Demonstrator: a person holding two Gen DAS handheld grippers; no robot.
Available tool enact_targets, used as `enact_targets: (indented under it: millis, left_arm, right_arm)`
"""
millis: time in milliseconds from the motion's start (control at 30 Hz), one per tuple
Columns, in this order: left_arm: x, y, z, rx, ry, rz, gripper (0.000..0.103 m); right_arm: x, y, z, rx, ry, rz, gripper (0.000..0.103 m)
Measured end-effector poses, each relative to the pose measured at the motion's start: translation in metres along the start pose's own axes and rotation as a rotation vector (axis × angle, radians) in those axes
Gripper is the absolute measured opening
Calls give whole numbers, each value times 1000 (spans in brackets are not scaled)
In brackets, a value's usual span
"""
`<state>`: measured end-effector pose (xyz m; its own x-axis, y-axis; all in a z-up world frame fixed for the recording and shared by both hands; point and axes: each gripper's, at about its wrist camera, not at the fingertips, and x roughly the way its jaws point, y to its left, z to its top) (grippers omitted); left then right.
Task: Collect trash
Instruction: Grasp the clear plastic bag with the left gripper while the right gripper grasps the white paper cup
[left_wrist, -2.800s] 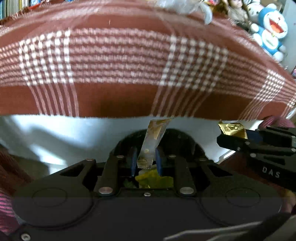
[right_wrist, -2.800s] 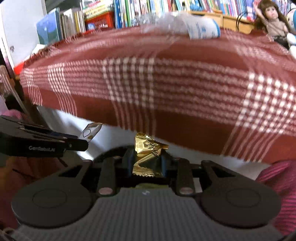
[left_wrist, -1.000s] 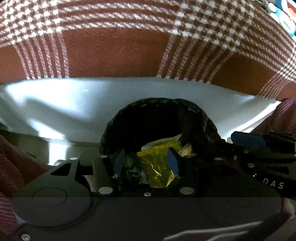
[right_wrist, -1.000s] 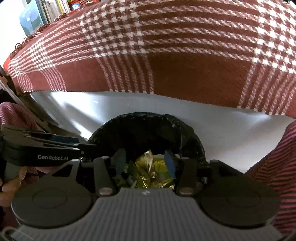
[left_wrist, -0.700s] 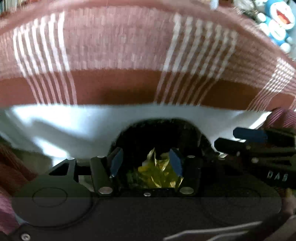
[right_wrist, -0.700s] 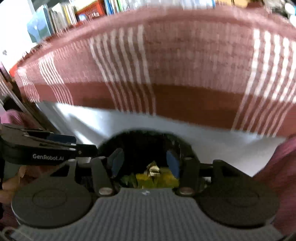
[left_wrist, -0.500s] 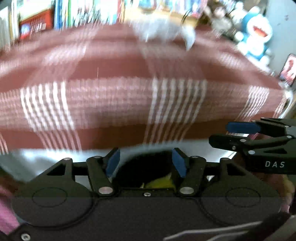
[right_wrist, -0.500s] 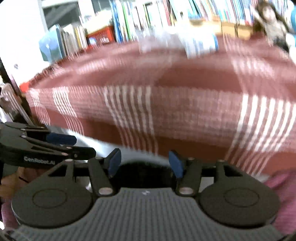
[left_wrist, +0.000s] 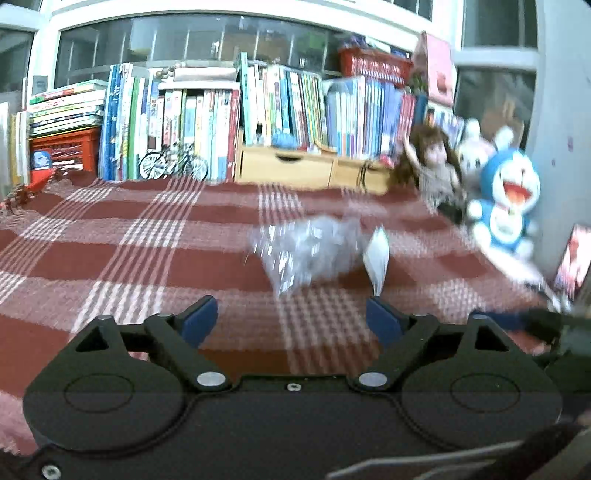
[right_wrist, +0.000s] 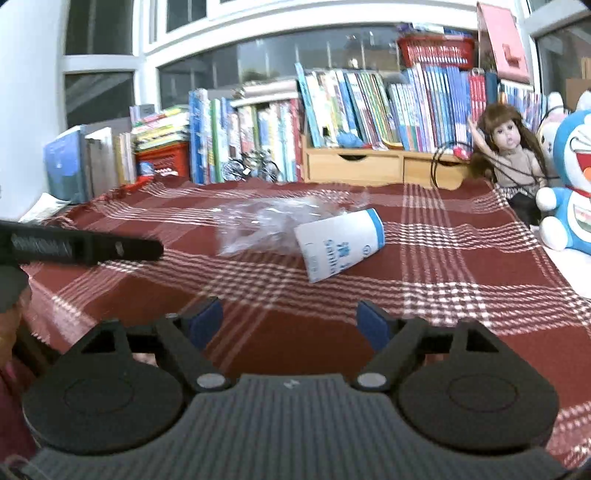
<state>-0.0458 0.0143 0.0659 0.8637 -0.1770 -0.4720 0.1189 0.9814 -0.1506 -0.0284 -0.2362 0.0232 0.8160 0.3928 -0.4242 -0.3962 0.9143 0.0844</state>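
While both tools are held released and empty, the far paper cup and plastic wrap are next to be reached.

The surface wears a dark red cloth checked with white lines. On it lie a white paper cup banded in blue and a clear, colourless plastic bag; both black grippers carry blue pads.

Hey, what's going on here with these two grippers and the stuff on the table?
A person is clearing trash off a red plaid tablecloth. Both the left gripper and the right gripper are empty, jaws wide open, facing a crumpled clear plastic bag and a tipped paper cup not yet collected.
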Motion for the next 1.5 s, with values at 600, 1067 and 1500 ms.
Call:
enact_targets:
  millis: [600, 1067, 1500]
  left_arm:
    - [136, -20, 65, 249, -60, -47, 101]
    - [172, -41, 49, 367, -1, -20, 101]
    - [200, -45, 45, 288, 93, -60, 93]
  right_arm:
    - [121, -28, 37, -84, 138, -77, 72]
    - [92, -71, 32, -40, 158, -199, 54]
    - [87, -75, 33, 11, 121, -168, 93]
